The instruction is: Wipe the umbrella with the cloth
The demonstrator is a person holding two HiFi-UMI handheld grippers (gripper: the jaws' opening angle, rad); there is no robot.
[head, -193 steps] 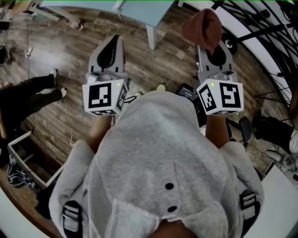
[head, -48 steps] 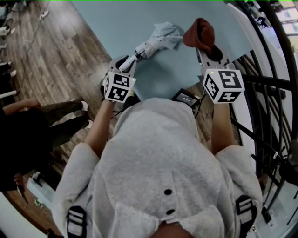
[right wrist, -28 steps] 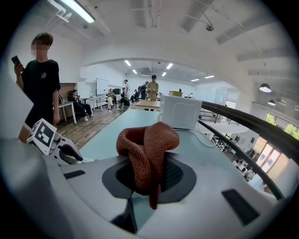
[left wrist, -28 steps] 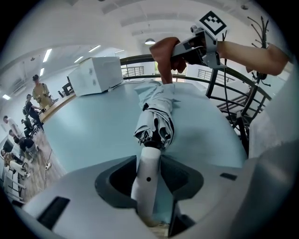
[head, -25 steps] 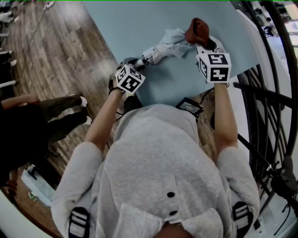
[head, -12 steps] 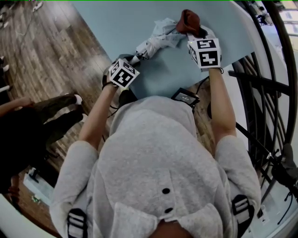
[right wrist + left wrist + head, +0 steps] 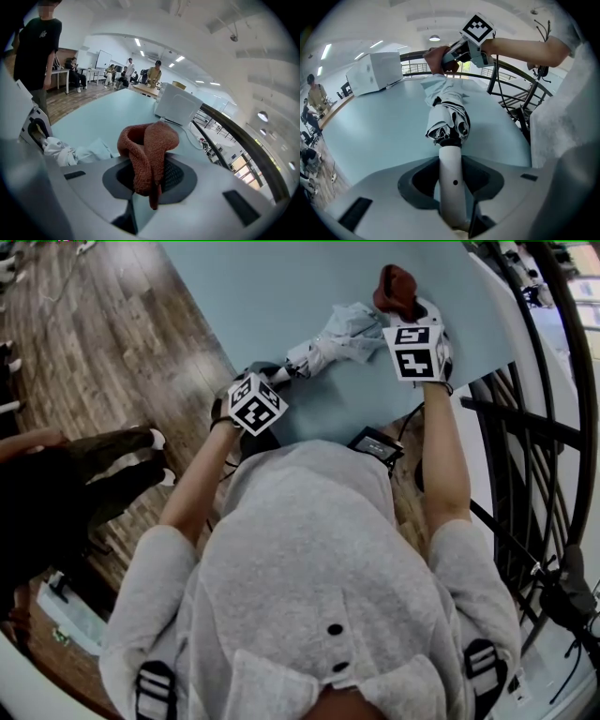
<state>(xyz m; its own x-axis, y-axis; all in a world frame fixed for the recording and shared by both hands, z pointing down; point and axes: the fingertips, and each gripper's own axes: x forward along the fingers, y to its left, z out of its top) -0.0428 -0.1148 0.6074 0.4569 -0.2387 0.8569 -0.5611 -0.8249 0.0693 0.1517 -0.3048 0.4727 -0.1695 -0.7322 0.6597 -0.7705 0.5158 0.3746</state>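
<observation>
Left gripper: jaws clamped on the umbrella's white handle, near the table's edge.
Right gripper: jaws pinch a fold of the rust-red cloth, which bunches above them.
Umbrella: folded, lying on the pale blue table, its loose canopy reaching toward the cloth.
Risk: wiping may bunch the slack canopy. The smooth handle could twist in the jaws, and the cloth could drag free of its narrow pinch.

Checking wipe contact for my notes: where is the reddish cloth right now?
Head view, upper right: the cloth is clamped in the right gripper over the blue table, beside the far end of the folded umbrella.
</observation>
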